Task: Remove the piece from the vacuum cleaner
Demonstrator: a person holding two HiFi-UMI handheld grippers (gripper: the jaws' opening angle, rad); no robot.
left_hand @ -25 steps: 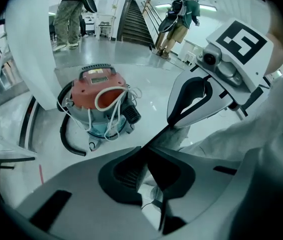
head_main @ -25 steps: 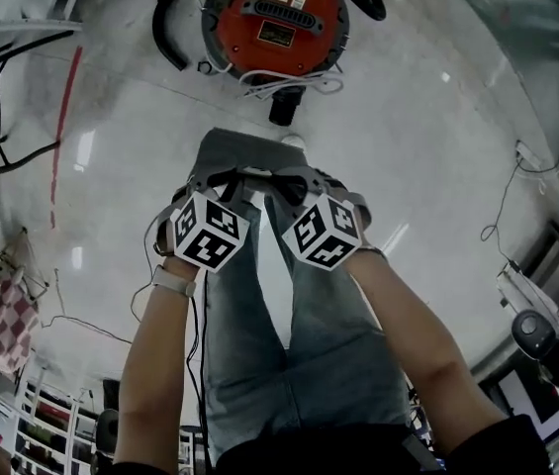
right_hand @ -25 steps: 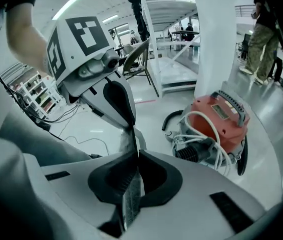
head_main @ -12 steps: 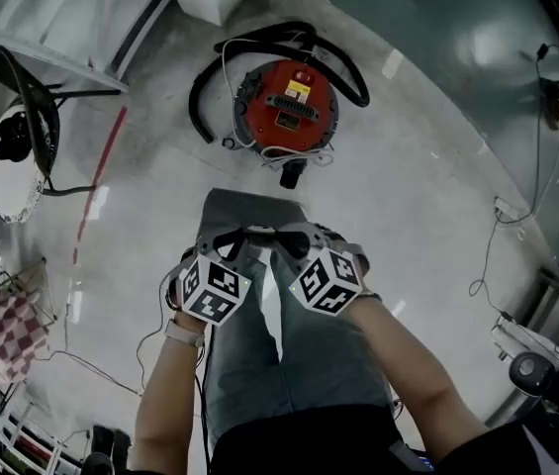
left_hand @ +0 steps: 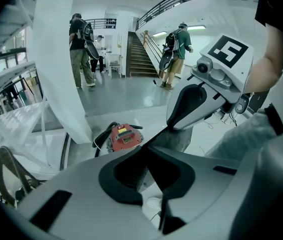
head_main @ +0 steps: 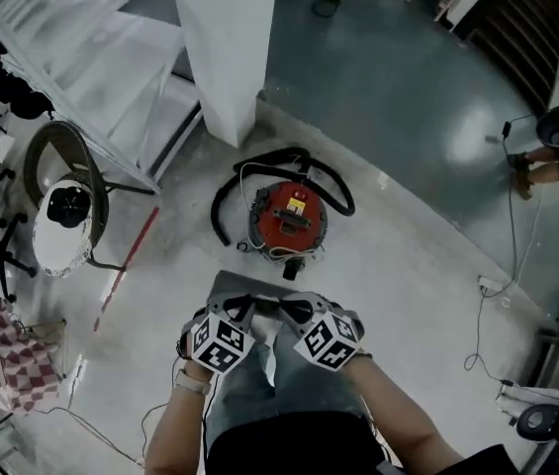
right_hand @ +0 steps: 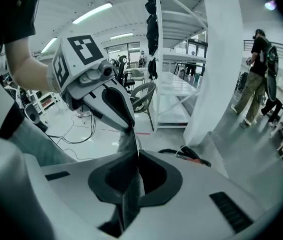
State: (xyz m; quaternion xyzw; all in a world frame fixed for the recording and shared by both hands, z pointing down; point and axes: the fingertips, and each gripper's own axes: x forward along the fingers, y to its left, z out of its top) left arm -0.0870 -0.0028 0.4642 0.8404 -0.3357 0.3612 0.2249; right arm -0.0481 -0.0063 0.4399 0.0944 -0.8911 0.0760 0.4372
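Red round vacuum cleaner (head_main: pixel 288 216) stands untouched, well apart from the left gripper (head_main: pixel 244 311) and right gripper (head_main: pixel 296 311); both have jaws together and empty, so removal has not begun.

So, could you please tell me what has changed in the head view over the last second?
The view has pulled back: the red vacuum cleaner, at the top edge before, now sits smaller, mid-frame, with a white pillar newly visible beyond it. Nothing was grasped or released. The left gripper and right gripper stay side by side over the person's legs, shut and empty.
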